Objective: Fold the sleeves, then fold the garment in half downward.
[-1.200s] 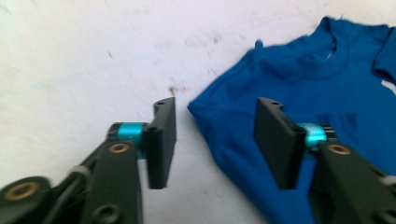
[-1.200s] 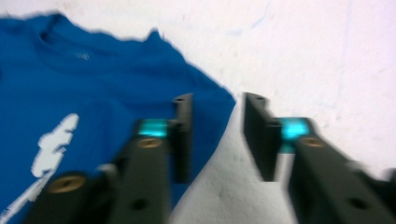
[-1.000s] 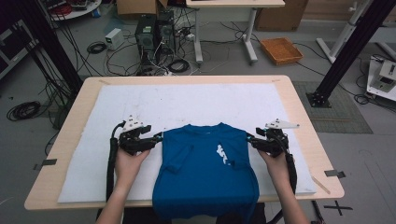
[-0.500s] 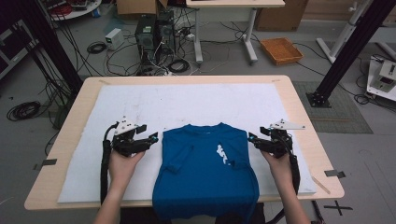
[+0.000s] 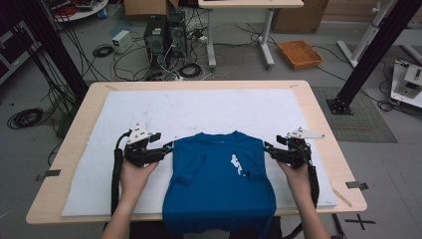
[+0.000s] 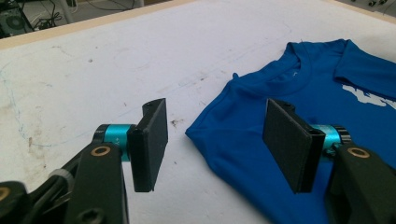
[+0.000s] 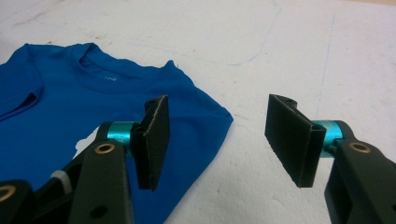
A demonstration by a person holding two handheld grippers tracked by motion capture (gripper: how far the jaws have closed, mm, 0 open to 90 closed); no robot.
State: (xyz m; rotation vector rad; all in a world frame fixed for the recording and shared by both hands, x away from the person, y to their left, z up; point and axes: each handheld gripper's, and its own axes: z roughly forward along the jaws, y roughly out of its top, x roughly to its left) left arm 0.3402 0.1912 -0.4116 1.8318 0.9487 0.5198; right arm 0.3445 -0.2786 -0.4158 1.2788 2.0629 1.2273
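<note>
On the wooden surface lies a white mat that covers most of its top; a blue shirt rests on the mat's near half, centred, collar toward the far side, both sleeves folded in over the chest, a white print on the front, and its hem hanging over the near edge of the surface; the person's forearms come in from below, one on each side of the shirt. At the shirt's left shoulder the left gripper points inward; its fingers stand wide apart with nothing pressed between them, one over the bare mat and the other over the cloth, the shoulder's corner in the gap below. At the right shoulder the right gripper mirrors it; its fingers have just been opening and now stand wide, gripping nothing, one above the blue cloth and the other above the mat, the shirt's corner beneath the gap.
</note>
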